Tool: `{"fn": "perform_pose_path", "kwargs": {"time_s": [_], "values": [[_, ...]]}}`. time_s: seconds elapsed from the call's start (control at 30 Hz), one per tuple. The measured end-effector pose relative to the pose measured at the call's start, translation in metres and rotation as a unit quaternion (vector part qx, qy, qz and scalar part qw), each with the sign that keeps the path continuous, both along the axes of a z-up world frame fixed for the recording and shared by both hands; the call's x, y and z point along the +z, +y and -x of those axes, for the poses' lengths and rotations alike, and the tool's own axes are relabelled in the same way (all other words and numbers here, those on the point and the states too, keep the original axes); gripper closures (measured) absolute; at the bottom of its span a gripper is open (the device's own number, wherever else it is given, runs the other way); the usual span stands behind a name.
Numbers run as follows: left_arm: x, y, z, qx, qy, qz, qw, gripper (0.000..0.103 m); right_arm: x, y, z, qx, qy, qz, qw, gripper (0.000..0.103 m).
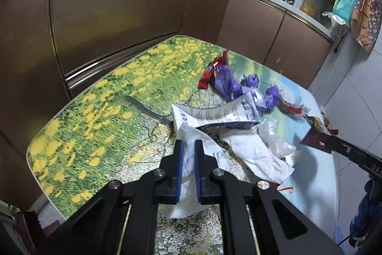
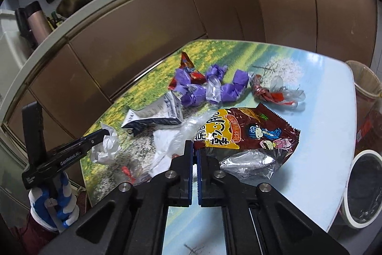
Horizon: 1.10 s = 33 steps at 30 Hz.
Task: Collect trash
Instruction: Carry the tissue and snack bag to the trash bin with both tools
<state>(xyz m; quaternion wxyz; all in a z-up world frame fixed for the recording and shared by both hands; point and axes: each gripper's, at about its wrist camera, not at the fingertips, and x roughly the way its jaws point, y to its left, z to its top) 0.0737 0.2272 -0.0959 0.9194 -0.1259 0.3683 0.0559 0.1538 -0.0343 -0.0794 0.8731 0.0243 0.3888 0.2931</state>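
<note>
My left gripper (image 1: 188, 147) is shut on a crumpled white tissue (image 1: 191, 135); it also shows at the left of the right wrist view (image 2: 105, 133), with the tissue (image 2: 106, 147) hanging at its tip. My right gripper (image 2: 195, 147) is shut on the edge of a brown and yellow snack bag (image 2: 248, 133), held above the table; the bag's corner shows in the left wrist view (image 1: 317, 138). On the table lie purple wrappers (image 2: 224, 85), a red wrapper (image 2: 265, 92), a flattened white carton (image 2: 152, 116) and white tissue (image 1: 257, 154).
The flower-print table (image 1: 95, 116) stands against brown kitchen cabinets (image 1: 119, 11). In the right wrist view, a lined bin (image 2: 365, 185) and a wooden basket (image 2: 367, 83) stand on the floor beyond the table's right edge. Clear plastic film (image 1: 277, 138) lies amid the trash.
</note>
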Motion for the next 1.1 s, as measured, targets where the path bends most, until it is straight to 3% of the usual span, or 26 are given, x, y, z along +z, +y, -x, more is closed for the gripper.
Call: {"fn": "perform_pose_path", "kwargs": {"time_s": [0.23, 0.43, 0.57, 0.73, 0.97, 1.1], "values": [[0.034, -0.011, 0.009, -0.006, -0.025, -0.023, 0.9994, 0.095, 0.017, -0.028, 0.022, -0.011, -0.025, -0.023, 0.999, 0.100], [0.060, -0.071, -0.008, -0.072, -0.037, -0.025, 0.9964, 0.095, 0.020, -0.093, 0.032, -0.070, -0.041, -0.039, 0.996, 0.100], [0.068, -0.141, -0.033, -0.132, -0.035, -0.029, 0.9902, 0.095, 0.011, -0.156, 0.028, -0.139, -0.039, -0.055, 0.988, 0.100], [0.062, -0.256, -0.074, -0.217, -0.023, -0.044, 0.9750, 0.095, -0.011, -0.238, 0.013, -0.217, -0.028, -0.070, 0.973, 0.100], [0.023, -0.409, -0.130, -0.303, 0.010, -0.070, 0.9502, 0.095, -0.054, -0.325, -0.020, -0.288, 0.014, -0.091, 0.953, 0.100], [-0.001, -0.470, -0.154, -0.325, 0.026, -0.082, 0.9417, 0.095, -0.080, -0.360, -0.039, -0.313, 0.040, -0.096, 0.944, 0.100]]}}
